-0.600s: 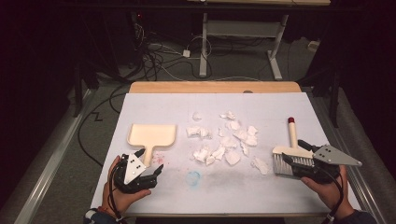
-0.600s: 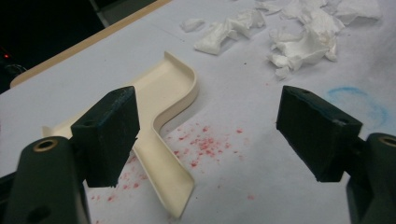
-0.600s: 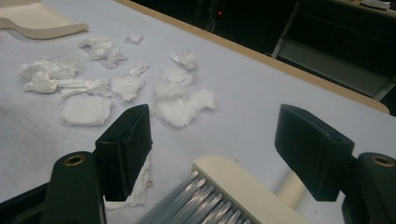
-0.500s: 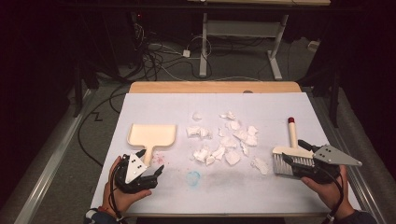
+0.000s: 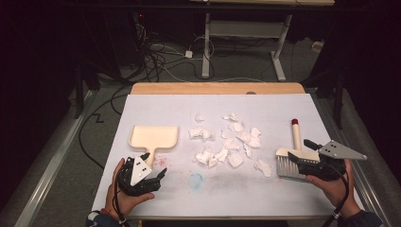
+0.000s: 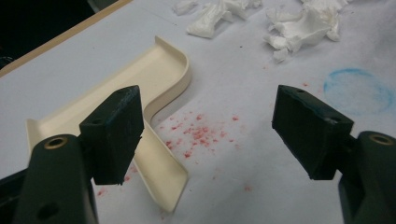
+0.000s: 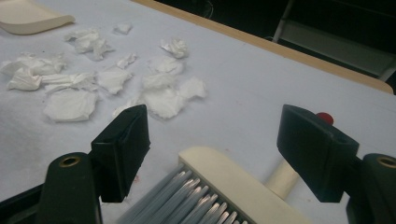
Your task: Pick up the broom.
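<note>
Both jaws wide open & empty: left hand-held gripper (image 5: 158, 176) should pinch the dustpan (image 5: 153, 138) handle by it, right hand-held gripper (image 5: 297, 160) the brush (image 5: 294, 152) w/ bristles under it, paper scraps (image 5: 226, 144) mid table (image 5: 265, 106).

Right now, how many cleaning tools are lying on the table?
2. A cream dustpan lies at the left, its handle toward the left gripper. A brush lies at the right, its bristles by the right gripper. Crumpled tissues sit between them.
</note>
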Available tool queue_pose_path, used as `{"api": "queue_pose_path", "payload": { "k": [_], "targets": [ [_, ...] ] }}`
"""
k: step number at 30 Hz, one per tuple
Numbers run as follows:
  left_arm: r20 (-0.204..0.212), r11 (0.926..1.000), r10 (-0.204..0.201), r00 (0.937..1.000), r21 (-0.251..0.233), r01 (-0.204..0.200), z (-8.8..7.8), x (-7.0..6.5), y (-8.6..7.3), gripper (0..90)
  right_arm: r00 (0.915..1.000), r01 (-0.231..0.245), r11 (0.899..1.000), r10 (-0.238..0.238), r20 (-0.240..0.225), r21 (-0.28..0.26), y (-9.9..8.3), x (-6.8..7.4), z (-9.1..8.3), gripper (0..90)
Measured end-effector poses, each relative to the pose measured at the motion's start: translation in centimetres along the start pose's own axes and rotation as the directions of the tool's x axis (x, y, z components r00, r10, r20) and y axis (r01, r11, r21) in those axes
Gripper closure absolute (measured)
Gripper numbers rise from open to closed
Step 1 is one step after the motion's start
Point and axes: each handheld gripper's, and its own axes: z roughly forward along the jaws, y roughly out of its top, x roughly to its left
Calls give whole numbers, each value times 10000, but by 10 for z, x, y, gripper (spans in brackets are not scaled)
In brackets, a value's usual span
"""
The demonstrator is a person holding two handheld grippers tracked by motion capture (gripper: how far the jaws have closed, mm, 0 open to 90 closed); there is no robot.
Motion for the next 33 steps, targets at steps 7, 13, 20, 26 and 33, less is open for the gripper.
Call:
{"api": "queue_pose_path", "payload": {
  "k": [7, 13, 20, 26, 33],
  "targets": [
    [-110, 9996, -298, 9995, 24, 298, 0, 6, 0, 213, 9987, -44, 9999, 39, 513, 94, 1, -5, -1, 280],
    [-503, 9935, -979, 9939, 537, 1005, 1, 13, -4, 205, 9977, -291, 9995, 285, 619, 79, 1, -12, 3, 279],
    [-603, 9884, -1418, 9880, 469, 1448, 1, 21, -8, 206, 9981, -197, 9998, 192, 592, 72, 0, -10, 3, 277],
    [-736, 9927, -1086, 9914, 440, 1120, 0, 20, -7, 206, 9954, -374, 9992, 361, 883, 132, 8, -20, 10, 293],
    [-636, 9918, -1108, 9918, 576, 1145, 2, 20, -8, 206, 9938, -450, 9975, 391, 1044, 542, 15, -33, 22, 290]
  ]
}}
